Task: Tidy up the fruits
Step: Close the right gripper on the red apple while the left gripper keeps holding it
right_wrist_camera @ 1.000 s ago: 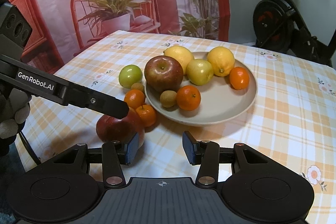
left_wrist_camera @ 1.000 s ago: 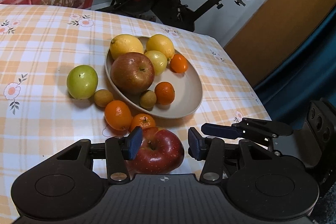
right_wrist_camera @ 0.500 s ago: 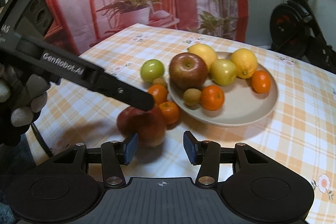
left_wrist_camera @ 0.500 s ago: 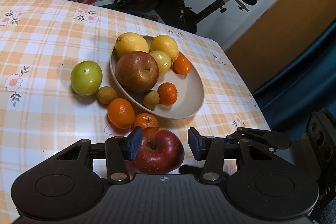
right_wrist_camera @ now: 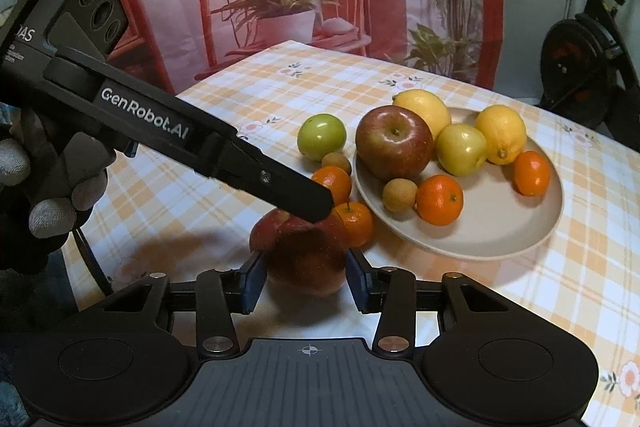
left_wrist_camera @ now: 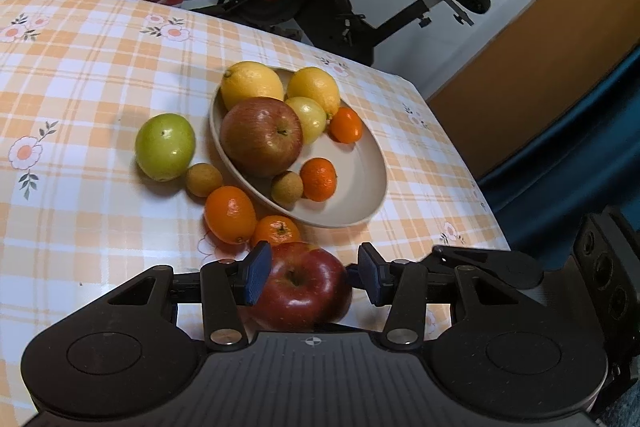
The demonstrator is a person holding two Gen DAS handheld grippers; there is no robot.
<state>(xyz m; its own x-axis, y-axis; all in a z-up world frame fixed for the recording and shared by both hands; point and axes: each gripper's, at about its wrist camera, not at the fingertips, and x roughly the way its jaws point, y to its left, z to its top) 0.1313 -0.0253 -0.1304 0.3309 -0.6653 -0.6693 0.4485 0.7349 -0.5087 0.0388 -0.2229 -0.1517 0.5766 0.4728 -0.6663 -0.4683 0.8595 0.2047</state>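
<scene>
Resting on the checked cloth of the bench point(left_wrist_camera: 80, 75), the dark red apple point(left_wrist_camera: 304, 287) lay near the front edge, just in front of two loose mandarins point(left_wrist_camera: 230, 213) and short of the beige plate point(left_wrist_camera: 360, 195). The left tool point(left_wrist_camera: 310, 275) sat around it at a moderate opening: its left pad looked to be against the apple's side, while the right pad stood just clear. The right tool point(right_wrist_camera: 306, 281) came at the same apple from the other side, jaws closing with the apple between them, and I cannot tell whether its pads touched yet. A gloved hand point(right_wrist_camera: 48, 187) held the left tool. On the plate lay another apple point(right_wrist_camera: 394, 143), two lemons, a pale yellow-green fruit, two mandarins and a small brown fruit. A green apple point(left_wrist_camera: 165, 146) sat on the cloth beside it.
</scene>
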